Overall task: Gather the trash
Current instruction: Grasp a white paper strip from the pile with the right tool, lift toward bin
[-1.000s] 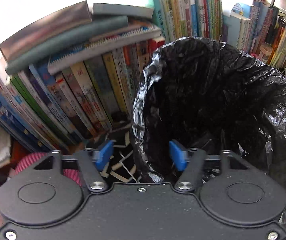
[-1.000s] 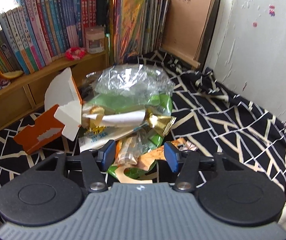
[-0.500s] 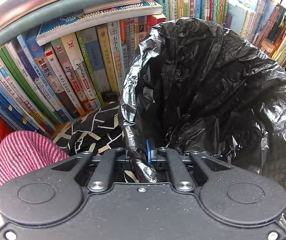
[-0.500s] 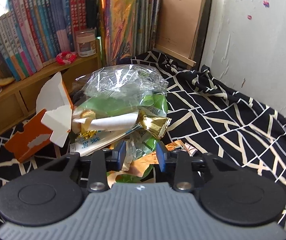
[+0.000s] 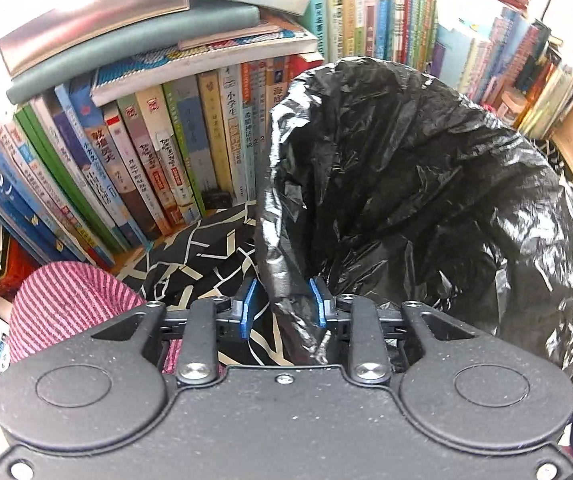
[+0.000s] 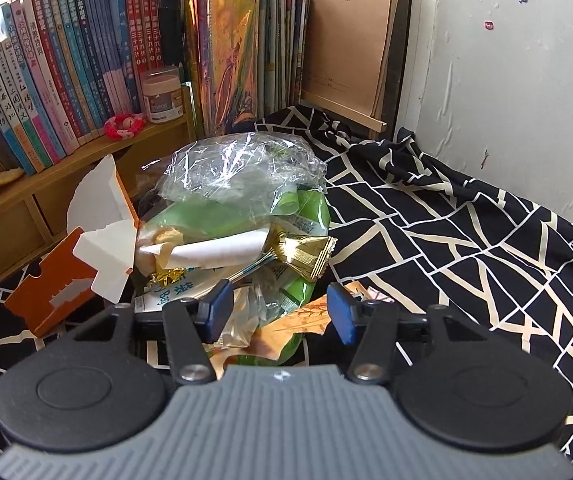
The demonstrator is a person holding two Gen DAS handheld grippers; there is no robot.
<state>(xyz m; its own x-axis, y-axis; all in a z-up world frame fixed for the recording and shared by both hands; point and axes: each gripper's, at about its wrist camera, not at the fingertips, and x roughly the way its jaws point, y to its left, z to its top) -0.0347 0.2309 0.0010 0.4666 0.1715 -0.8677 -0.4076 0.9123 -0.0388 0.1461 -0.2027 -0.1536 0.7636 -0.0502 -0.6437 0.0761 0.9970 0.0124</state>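
Straddling the near rim of a black trash bag (image 5: 426,200), the left hand-held gripper (image 5: 282,308) had its blue pads set narrowly apart and opening, a fold of the plastic standing between them against the right pad while the left pad stood clear of it. Beneath lay a black cloth with cream lines (image 5: 206,248), and a pink striped fabric (image 5: 66,304) sat at the lower left. Beyond the bag leaned a row of books (image 5: 146,160) with more stacked flat on top. The right hand-held gripper (image 6: 280,310) stood fairly wide with its jaws opening, hovering over the near edge of a heap of trash (image 6: 238,232), with crumpled wrappers lying between the pads but not pinched. That heap rested on the same patterned cloth (image 6: 466,240): a clear plastic bag (image 6: 238,176) over green packets, a gold wrapper (image 6: 306,252), and a torn orange-and-white carton (image 6: 86,264) to the left. Farther back stood a wooden shelf (image 6: 26,196) bearing a jar (image 6: 162,96) and upright books (image 6: 66,72), a brown notebook (image 6: 346,32), and a scuffed white wall (image 6: 506,80) on the right.
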